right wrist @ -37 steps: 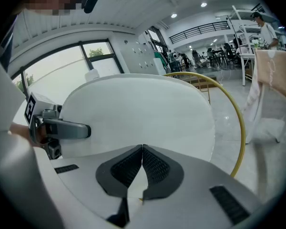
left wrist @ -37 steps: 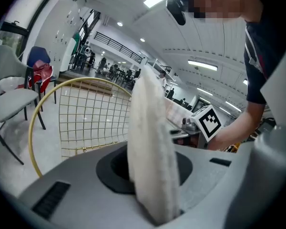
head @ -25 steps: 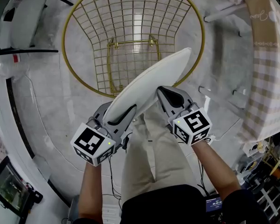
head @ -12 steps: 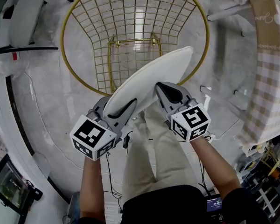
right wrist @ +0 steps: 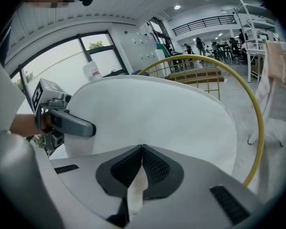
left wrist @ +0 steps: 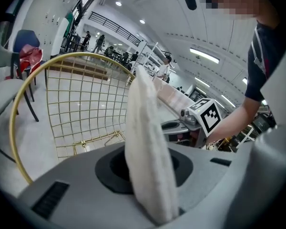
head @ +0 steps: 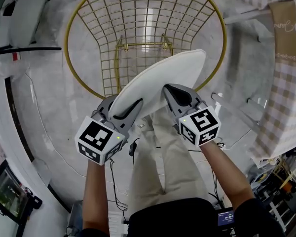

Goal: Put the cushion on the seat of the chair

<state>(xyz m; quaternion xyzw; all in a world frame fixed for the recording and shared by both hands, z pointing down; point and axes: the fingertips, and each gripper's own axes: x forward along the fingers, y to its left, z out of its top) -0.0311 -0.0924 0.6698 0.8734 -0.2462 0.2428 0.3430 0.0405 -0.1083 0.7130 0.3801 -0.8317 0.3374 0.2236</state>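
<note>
While the chair stands ahead, I hold the cushion over its near rim

Where the pale floor [head: 44,107] spreads ahead of me, the gold wire chair [head: 65,46] stands with its round rim open toward me. The white cushion [head: 163,80] hangs tilted in the air, and its far end crosses the chair's near rim in the head view. My left gripper [head: 122,113] pinches the cushion's near-left edge, pads sunk into the padding. My right gripper [head: 177,98] has its jaws pressed nearly together on a thin fold of the cushion's right edge.
</note>
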